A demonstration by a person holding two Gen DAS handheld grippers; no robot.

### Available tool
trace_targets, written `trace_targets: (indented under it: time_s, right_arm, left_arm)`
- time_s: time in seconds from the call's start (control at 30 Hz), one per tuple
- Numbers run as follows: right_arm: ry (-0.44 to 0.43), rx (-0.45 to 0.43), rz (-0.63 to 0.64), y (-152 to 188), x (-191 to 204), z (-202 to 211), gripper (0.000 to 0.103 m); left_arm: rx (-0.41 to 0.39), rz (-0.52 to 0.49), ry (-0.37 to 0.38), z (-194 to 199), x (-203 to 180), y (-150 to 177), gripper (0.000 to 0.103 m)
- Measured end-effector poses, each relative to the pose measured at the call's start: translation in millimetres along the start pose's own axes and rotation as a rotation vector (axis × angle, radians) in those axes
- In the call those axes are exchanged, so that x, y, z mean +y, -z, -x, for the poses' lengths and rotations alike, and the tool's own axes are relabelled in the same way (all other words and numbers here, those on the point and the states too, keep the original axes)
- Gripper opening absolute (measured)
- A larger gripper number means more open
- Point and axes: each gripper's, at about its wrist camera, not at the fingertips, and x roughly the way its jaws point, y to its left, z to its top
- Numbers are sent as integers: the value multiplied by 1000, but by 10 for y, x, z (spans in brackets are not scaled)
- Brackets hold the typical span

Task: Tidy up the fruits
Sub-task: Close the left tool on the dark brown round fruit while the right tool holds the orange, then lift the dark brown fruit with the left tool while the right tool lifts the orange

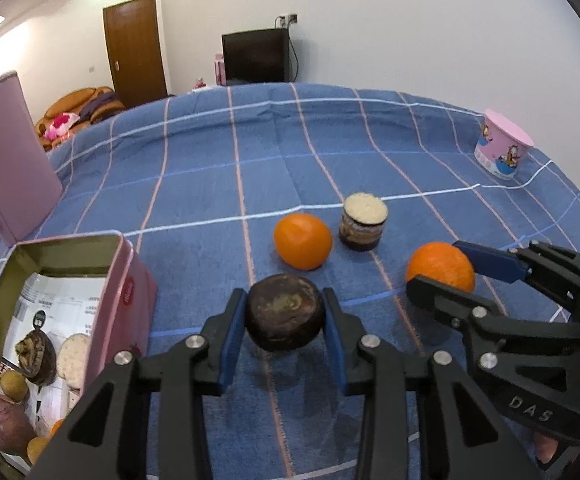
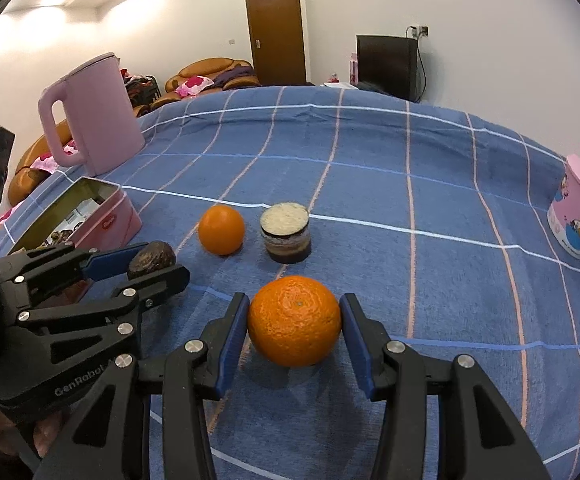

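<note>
Underneath, a blue checked cloth is covering the surface, with a wooden door far behind. Near the open pink tin, the left gripper is clamping a dark brown fruit; the right gripper is squeezing an orange. Only the right view is showing the whole pink kettle.

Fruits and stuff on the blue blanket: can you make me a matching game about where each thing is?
Things:
1. dark brown fruit
2. big orange
3. small jar
4. pink kettle

Places:
A. between the right gripper's fingers
B. behind the pink tin
C. between the left gripper's fingers
D. beside the loose orange

Pairs: 1-C, 2-A, 3-D, 4-B
</note>
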Motion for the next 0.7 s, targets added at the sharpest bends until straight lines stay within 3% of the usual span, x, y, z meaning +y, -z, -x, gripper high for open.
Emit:
trace_targets:
  time_s: [0.7]
  right_arm:
    - [-23, -108, 25, 21, 39, 211, 49]
  left_arm:
    - [-116, -8, -32, 223, -32, 27, 38]
